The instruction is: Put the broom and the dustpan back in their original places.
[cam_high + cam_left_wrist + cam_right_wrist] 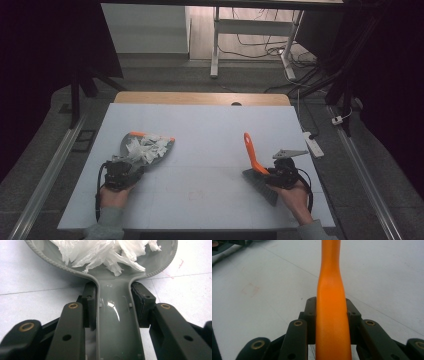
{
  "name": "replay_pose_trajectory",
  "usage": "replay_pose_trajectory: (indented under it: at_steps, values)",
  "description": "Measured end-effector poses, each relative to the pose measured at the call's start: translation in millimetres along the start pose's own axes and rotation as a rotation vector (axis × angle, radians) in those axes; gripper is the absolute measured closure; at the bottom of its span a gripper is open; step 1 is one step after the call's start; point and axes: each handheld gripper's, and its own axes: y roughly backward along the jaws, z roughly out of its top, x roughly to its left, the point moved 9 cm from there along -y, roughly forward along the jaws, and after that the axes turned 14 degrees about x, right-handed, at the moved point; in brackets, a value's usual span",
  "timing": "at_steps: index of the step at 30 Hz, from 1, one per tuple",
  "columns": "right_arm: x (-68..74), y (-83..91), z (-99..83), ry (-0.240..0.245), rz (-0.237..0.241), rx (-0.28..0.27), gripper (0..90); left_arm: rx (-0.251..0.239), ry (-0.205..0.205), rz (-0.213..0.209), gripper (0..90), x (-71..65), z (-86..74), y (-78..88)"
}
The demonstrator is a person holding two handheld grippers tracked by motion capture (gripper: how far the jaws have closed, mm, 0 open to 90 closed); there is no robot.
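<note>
Looks like a lab or robotics test room rather than anyone's home. A white work table [210, 145] with a wooden edge strip is set on grey carpet, and aluminium rails [47, 172] are laid along the floor at 9 and 3 o'clock. At 12 o'clock the white legs of a height-adjustable desk [216, 45] can be seen, with loose cables [260, 47] tangled under it. A white power strip [314, 144] is left on the floor at 3 o'clock. Dark curtains [45, 55] are hung on both sides, held by black stands [76, 95].
</note>
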Motion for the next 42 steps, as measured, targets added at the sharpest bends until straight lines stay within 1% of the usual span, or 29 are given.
replay_pose_trajectory:
  at_steps: [3,5,12,17,21,25,26,27,29,30,32,33,34,35,36,38,40,42]
  values:
    - [-5.3,-1.3,0.0,-0.01,-0.014,0.002,70.2,0.0,-0.003,-0.005,57.8,-1.1,-0.2,0.3]
    - [-9.4,-1.8,-0.2,-0.027,-0.011,0.0,69.9,-0.003,-0.004,-0.009,56.2,-1.6,-0.1,0.9]
    - [-26.6,-4.5,-0.7,-0.062,-0.036,0.009,67.4,-0.016,-0.008,-0.015,48.1,-1.7,0.7,3.6]
    - [-38.2,-6.7,0.2,-0.083,-0.034,0.026,63.2,-0.019,-0.018,-0.017,41.2,-4.2,0.5,5.1]
    - [-43.3,-8.8,-0.4,-0.077,-0.051,0.048,57.7,-0.016,-0.026,-0.014,34.0,-5.8,0.7,5.5]
    - [-50.5,-11.1,-2.0,-0.071,-0.108,0.081,49.3,-0.015,-0.029,-0.008,24.7,-6.9,0.8,6.2]
    - [-51.6,-11.8,-2.7,-0.071,-0.111,0.09,47.9,-0.017,-0.031,-0.005,22.3,-7.0,1.0,6.8]
    - [-52.8,-12.1,-2.8,-0.069,-0.118,0.091,46.1,-0.019,-0.034,-0.005,20.9,-7.2,1.1,7.6]
    - [-55.2,-12.7,-3.6,-0.068,-0.147,0.104,43.9,-0.023,-0.044,-0.001,19.1,-8.0,0.9,9.5]
    - [-55.7,-12.9,-3.6,-0.067,-0.151,0.103,42.8,-0.027,-0.05,0.001,18.6,-8.7,0.8,10.3]
    - [-58.3,-10.3,-2.5,-0.068,-0.194,0.091,41.3,-0.032,-0.063,0.005,17.5,-9.9,0.1,12.4]
    - [-59.0,-8.0,-1.5,-0.076,-0.199,0.079,41.2,-0.034,-0.07,0.007,16.9,-10.4,-0.2,13.4]
    - [-59.3,-6.0,-0.7,-0.085,-0.199,0.068,41.3,-0.037,-0.075,0.01,16.7,-10.6,-0.5,14.7]
    - [-60.1,-4.4,-0.3,-0.08,-0.201,0.059,41.3,-0.043,-0.081,0.01,16.7,-11.1,-0.8,16.4]
    - [-60.0,-3.4,-0.6,-0.087,-0.199,0.054,41.2,-0.046,-0.086,0.013,16.6,-11.1,-1.2,17.6]
    - [-60.5,-1.4,-1.0,-0.086,-0.209,0.043,41.0,-0.056,-0.099,0.016,16.6,-11.0,-2.1,21.4]
    - [-58.6,2.2,-0.4,-0.077,-0.208,0.023,41.2,-0.066,-0.117,0.016,16.8,-11.0,-3.3,25.8]
    - [-54.8,5.5,0.1,-0.06,-0.202,0.007,41.5,-0.075,-0.138,0.005,17.6,-11.8,-4.3,29.4]
